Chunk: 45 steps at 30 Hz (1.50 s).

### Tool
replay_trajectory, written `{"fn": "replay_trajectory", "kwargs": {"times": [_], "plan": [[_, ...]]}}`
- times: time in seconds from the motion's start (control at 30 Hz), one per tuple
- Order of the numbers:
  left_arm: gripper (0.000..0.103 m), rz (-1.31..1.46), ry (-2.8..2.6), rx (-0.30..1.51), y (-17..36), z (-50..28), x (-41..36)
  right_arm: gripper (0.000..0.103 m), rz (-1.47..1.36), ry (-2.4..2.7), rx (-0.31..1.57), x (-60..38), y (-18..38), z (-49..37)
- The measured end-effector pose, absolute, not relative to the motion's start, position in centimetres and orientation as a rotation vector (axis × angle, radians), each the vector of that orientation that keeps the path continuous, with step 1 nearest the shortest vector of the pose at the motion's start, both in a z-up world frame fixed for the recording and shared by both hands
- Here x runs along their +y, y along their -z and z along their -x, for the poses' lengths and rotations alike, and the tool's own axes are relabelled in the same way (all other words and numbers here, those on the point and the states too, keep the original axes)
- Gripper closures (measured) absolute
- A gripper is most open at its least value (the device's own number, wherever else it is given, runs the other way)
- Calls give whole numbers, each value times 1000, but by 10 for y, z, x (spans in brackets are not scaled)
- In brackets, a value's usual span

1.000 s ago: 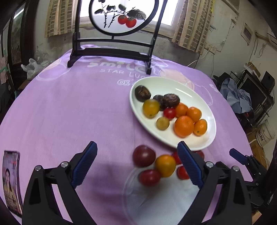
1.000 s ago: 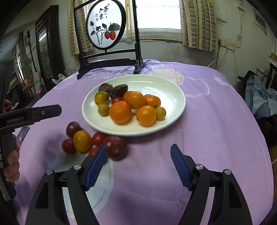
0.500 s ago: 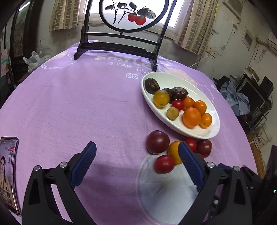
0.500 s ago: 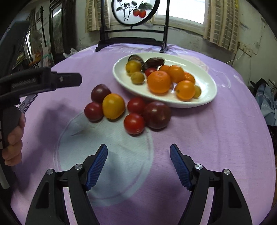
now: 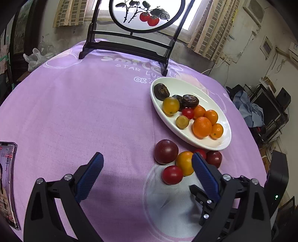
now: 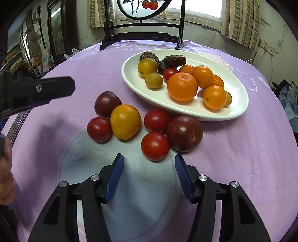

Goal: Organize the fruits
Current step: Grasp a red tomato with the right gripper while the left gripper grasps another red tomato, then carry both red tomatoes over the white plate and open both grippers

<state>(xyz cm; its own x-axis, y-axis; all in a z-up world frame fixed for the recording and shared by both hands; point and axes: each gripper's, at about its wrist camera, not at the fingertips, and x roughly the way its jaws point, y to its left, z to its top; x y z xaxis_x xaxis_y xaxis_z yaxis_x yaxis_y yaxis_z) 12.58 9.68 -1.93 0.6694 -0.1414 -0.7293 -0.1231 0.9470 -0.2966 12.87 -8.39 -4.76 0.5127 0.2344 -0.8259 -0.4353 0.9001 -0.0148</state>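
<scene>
A lived-in home room is showing here: a round table wearing a printed purple tablecloth (image 5: 74, 104), a black-framed round screen painted with persimmons (image 5: 145, 16) standing before beige curtains (image 6: 240, 20), and cluttered dark wooden shelving (image 6: 28, 55) sitting along stained plaster walls.

Six loose fruits (image 6: 143, 124) cluster on the cloth at 7 o'clock of the white oval plate (image 6: 240, 109), which holds oranges (image 6: 182, 86), tomatoes and dark dates (image 6: 174, 60).

Both wrist views look down nearby at the plate (image 5: 224, 141) (image 6: 240, 109).
</scene>
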Motion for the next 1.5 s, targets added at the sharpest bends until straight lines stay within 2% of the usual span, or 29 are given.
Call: {"fn": "replay_trajectory", "kwargs": {"times": [0.2, 0.27, 0.3, 0.4, 0.9, 0.93, 1.0, 1.03, 1.1, 1.13, 1.27, 1.33, 1.4, 1.5], "plan": [[10, 336, 6, 856, 22, -127, 96, 47, 216, -367, 950, -77, 48, -134], [10, 326, 7, 863, 24, -128, 94, 57, 206, -348, 946, -79, 47, -135], [10, 320, 6, 868, 25, -129, 93, 69, 197, -332, 946, -83, 47, -136], [10, 300, 10, 878, 28, -130, 90, 74, 120, -360, 964, -96, 46, -137], [10, 115, 97, 952, 47, -126, 46, 74, 32, -346, 942, -156, 38, -121], [12, 105, 99, 961, 50, -127, 44, 74, 41, -341, 938, -157, 37, -120], [26, 91, 112, 982, 55, -129, 40, 74, 64, -336, 931, -157, 36, -119], [29, 89, 120, 993, 58, -130, 39, 74, 73, -334, 929, -157, 35, -119], [31, 73, 121, 993, 62, -131, 36, 74, 81, -328, 934, -158, 36, -120], [37, 39, 109, 981, 63, -132, 32, 74, 78, -320, 943, -160, 37, -121], [47, -26, 96, 958, 64, -134, 24, 74, 78, -317, 950, -161, 38, -120], [56, -43, 100, 946, 64, -136, 22, 73, 92, -323, 952, -159, 39, -119], [70, -52, 115, 936, 63, -137, 19, 73, 105, -323, 955, -157, 40, -117], [71, -82, 116, 922, 63, -137, 14, 73, 97, -321, 961, -159, 41, -118]]}}
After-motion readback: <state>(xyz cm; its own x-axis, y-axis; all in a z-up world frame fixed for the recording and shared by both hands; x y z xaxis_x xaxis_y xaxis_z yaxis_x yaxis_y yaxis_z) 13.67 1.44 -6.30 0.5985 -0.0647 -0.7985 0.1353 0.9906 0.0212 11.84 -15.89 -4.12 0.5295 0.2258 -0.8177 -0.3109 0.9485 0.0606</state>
